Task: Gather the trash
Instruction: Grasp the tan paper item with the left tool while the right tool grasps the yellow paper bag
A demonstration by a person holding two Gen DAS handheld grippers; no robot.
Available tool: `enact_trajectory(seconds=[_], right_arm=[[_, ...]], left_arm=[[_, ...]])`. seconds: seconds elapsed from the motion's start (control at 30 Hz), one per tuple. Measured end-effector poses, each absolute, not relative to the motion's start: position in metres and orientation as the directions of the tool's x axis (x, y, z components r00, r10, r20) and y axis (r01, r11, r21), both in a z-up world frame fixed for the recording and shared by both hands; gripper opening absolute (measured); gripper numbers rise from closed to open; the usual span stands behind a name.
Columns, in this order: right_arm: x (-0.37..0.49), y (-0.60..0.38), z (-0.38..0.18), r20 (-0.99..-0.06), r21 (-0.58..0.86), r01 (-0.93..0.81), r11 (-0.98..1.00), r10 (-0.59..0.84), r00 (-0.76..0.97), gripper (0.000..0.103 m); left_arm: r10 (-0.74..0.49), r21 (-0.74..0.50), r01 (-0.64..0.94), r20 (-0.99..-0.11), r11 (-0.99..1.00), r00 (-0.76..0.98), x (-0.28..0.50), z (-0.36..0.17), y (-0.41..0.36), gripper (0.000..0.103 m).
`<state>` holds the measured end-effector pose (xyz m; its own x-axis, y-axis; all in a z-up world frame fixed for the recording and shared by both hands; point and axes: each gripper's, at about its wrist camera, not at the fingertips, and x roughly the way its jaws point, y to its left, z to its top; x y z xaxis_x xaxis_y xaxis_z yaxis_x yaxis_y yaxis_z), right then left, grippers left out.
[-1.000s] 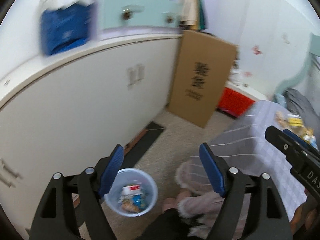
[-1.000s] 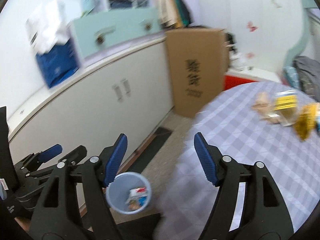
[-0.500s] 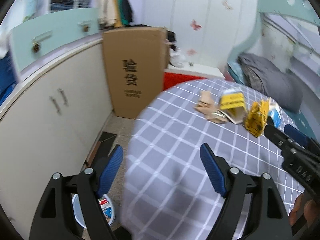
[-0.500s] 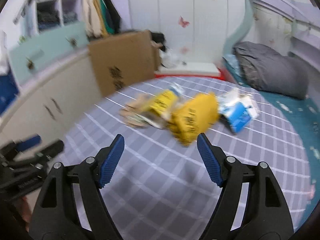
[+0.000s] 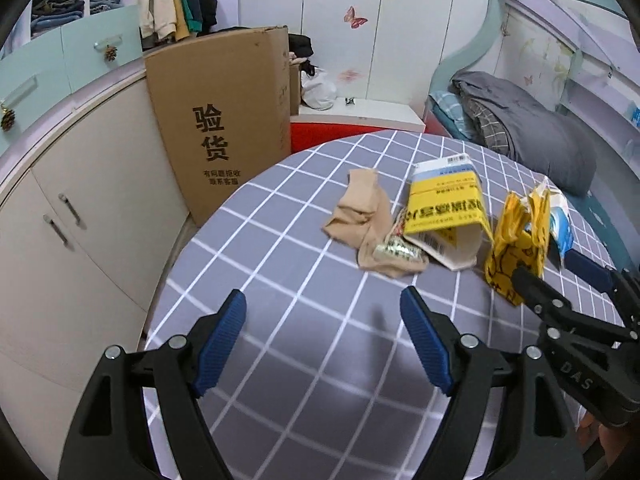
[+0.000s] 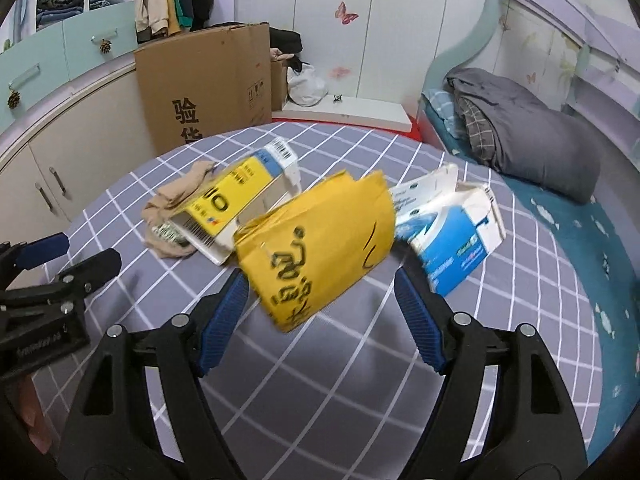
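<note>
Five pieces of trash lie on the checked tablecloth [image 5: 304, 320], all in one loose row across its far half: one beige stocking [image 5: 362, 220], one small foil wrapper [image 5: 396, 251] resting on it, one yellow-and-white carton [image 5: 446, 216], one yellow paper bag [image 6: 320, 240] and one blue-and-white tissue pack [image 6: 448, 236].

My right gripper [image 6: 320, 312] is the nearer one. The yellow paper bag lies straight ahead of its jaws, just beyond the tips, with its near corner dipping into the gap between them. Its long axis runs on a slant from near left to far right, so it sits askew to my opening, not square across it. Both right pads stand wide apart and press on nothing; the jaws have just been opening, with only that bag corner between them.

My left gripper [image 5: 322, 340] hangs further back over bare cloth, jaws also spread wide and empty. The stocking and foil wrapper lie ahead of it and a little to the right, well beyond the tips (the carton overlaps the stocking's right edge).

I judge the bag is the right hand's pick, the stocking the left's. No bin shows in either view now.
</note>
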<state>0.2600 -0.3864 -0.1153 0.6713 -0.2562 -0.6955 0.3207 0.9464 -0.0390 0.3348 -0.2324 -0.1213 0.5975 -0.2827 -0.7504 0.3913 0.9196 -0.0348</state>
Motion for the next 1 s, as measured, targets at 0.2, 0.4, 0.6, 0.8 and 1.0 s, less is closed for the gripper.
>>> enact_trajectory(seconds=[0.2, 0.4, 0.6, 0.8, 1.0], right_arm=[[0.266, -0.395, -0.112, -0.691, -0.040, 0.319, 0.947, -0.257, 0.676, 0.074], [0.273, -0.397, -0.119, -0.703, -0.037, 0.315, 0.948, -0.249, 0.666, 0.074], [0.276, -0.402, -0.120, -0.713, -0.001, 0.317, 0.949, -0.223, 0.665, 0.069], [0.277, -0.407, -0.123, -0.726, 0.024, 0.319, 0.948, -0.203, 0.657, 0.029], [0.266, -0.406, -0.117, -0.698, 0.050, 0.322, 0.945, -0.197, 0.688, 0.009]], left_arm=[[-0.322, -0.137, 0.343, -0.755, 0.929, 0.572, 0.366, -0.126, -0.231, 0.077], [-0.341, -0.174, 0.337, -0.770, 0.925, 0.539, 0.395, -0.134, -0.251, 0.077], [-0.284, -0.104, 0.332, -0.782, 0.937, 0.556, 0.411, -0.140, -0.269, 0.063], [-0.219, -0.015, 0.334, -0.783, 0.943, 0.582, 0.409, -0.140, -0.274, 0.005], [-0.327, -0.159, 0.327, -0.760, 0.931, 0.561, 0.403, -0.129, -0.245, 0.004]])
